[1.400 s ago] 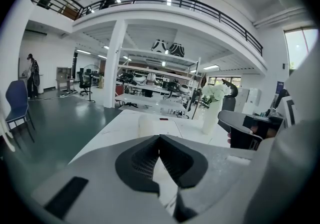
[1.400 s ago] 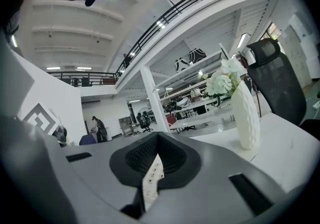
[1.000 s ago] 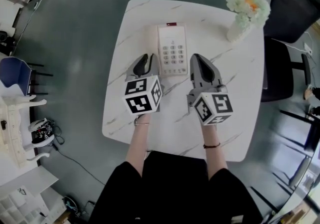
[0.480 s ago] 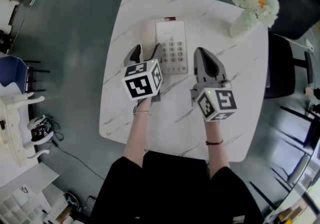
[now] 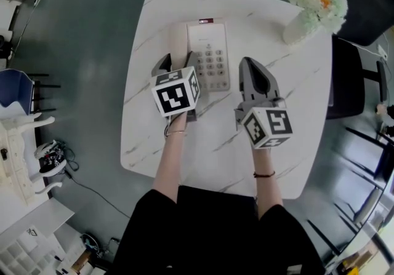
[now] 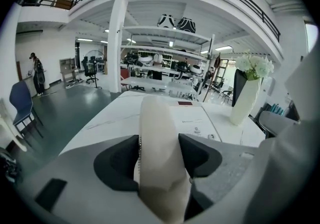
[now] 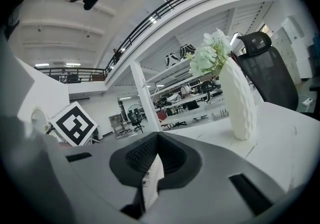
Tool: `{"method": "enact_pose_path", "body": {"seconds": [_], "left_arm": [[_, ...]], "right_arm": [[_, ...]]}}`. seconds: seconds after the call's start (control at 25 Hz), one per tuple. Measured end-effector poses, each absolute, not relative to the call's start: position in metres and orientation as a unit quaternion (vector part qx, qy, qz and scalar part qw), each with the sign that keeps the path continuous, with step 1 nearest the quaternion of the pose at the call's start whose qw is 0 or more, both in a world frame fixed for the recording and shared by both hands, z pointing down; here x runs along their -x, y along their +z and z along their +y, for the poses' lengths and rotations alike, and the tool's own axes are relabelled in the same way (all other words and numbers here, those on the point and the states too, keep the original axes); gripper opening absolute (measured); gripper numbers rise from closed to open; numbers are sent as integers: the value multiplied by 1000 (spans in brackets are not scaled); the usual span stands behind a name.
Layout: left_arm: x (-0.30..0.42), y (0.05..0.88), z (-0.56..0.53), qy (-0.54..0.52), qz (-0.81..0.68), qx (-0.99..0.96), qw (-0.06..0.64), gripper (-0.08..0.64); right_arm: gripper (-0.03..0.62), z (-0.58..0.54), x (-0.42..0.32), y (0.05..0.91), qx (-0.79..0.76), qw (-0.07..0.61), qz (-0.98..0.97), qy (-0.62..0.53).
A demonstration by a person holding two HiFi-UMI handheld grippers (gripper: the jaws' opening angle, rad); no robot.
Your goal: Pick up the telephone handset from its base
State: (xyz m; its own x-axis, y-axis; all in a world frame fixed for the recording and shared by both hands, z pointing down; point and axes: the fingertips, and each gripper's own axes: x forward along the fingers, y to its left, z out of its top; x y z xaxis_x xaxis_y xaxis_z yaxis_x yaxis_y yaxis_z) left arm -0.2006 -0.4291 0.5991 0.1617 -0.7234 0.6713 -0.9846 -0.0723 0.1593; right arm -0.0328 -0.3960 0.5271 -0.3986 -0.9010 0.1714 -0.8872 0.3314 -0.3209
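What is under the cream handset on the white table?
The telephone base: its keypad half shows beside the handset. The cradle beneath is covered by the handset itself, with the left gripper closing its jaws around the near end.

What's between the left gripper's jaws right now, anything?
The telephone handset, lying on its base. The left gripper view shows it filling the gap while the left gripper is closing its jaws around it.
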Motion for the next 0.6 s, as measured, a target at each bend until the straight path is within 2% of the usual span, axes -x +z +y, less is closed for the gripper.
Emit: {"method": "enact_pose_path", "body": {"seconds": [0.6], "left_arm": [[202,595,-429,200,-622,-690,312,207]], "right_arm": [[-9,-398,24,526,552,17,812,-187]]}}
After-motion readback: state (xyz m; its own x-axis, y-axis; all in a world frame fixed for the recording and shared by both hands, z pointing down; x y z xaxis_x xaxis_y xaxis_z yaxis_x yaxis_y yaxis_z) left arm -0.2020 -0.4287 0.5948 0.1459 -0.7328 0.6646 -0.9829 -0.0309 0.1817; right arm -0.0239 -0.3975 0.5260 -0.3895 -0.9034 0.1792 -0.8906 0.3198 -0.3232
